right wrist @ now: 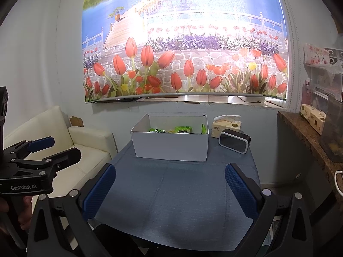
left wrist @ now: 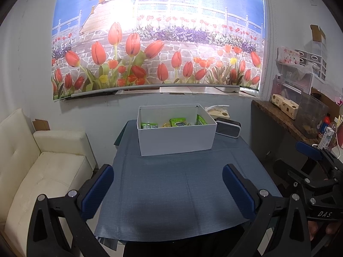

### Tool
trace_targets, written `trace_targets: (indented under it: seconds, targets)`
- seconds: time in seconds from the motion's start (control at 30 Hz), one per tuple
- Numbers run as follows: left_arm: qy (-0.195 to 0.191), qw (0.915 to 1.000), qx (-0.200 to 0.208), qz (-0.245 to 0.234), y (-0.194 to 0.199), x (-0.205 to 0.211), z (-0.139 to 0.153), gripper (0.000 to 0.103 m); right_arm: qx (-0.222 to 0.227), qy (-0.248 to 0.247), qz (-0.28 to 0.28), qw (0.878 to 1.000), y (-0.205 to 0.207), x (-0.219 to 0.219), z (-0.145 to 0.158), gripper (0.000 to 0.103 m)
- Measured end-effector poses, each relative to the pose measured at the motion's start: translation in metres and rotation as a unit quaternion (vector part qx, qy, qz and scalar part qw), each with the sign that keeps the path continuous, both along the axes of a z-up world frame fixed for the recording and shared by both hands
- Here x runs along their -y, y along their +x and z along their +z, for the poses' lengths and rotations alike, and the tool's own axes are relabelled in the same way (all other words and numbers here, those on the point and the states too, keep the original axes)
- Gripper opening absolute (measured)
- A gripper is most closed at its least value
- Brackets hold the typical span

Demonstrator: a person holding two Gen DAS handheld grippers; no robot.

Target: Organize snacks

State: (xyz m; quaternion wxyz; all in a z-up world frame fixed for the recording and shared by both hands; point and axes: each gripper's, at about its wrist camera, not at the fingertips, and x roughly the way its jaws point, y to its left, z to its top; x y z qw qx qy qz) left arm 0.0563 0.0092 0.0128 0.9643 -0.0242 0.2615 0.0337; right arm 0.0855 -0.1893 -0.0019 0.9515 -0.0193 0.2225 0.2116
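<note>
A white open box (left wrist: 176, 140) stands at the far side of the blue-covered table (left wrist: 171, 192). Green snack packets (left wrist: 178, 121) and a yellowish one lie inside it. The box (right wrist: 170, 147) and its green packets (right wrist: 182, 129) also show in the right wrist view. My left gripper (left wrist: 168, 184) is open and empty, held above the table's near half. My right gripper (right wrist: 170, 184) is open and empty, also above the near half. Each gripper shows at the edge of the other's view: the right one (left wrist: 308, 156) and the left one (right wrist: 53, 147).
A black clock-like device (right wrist: 234, 143) and a tissue box (right wrist: 227, 126) sit right of the box. A cream sofa (left wrist: 42, 167) stands left of the table. A cluttered stone counter (left wrist: 285, 115) runs along the right. A tulip blind hangs on the wall behind.
</note>
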Motion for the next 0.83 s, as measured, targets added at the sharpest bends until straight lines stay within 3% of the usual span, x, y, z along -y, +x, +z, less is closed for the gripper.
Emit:
trace_targets:
  seconds: [0.83]
  targets:
    - [-0.005,1.0,0.0,-0.002,0.0006,-0.0008,0.001,0.103,-0.002,0.001,0.0,1.0,-0.0013,-0.0018,0.0002,0.103]
